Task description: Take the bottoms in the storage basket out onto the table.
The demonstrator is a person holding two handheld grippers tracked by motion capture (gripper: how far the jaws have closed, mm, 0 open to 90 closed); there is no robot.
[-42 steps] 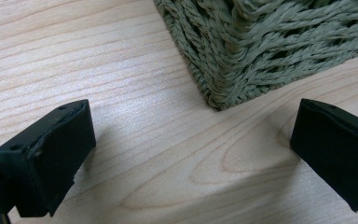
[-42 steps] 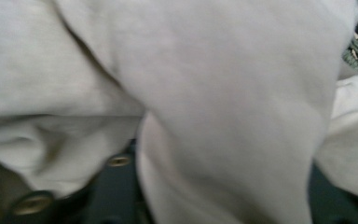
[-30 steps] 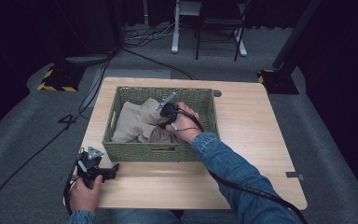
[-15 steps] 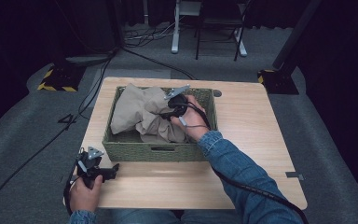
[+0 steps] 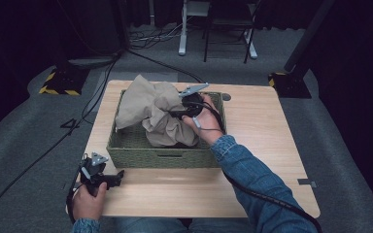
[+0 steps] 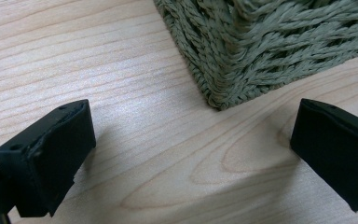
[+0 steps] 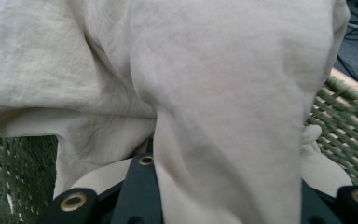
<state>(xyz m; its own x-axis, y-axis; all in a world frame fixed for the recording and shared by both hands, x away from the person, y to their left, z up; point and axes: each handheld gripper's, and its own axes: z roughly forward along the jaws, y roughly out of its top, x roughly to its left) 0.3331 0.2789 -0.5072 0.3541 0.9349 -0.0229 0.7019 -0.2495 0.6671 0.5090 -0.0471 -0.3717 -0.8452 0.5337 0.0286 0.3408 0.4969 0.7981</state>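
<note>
A wooden table [image 5: 267,141] is topped by a green woven basket [image 5: 126,148]. Above the basket, a bunched beige cloth [image 5: 160,111] is held up, pinched in the right gripper [image 5: 187,104]. The left gripper [image 5: 108,178] is rested wide open near the basket's corner.

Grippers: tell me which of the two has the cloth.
The right gripper, over the green woven basket, is shut on the beige cloth and holds it up. The left gripper rests open on the table.
</note>
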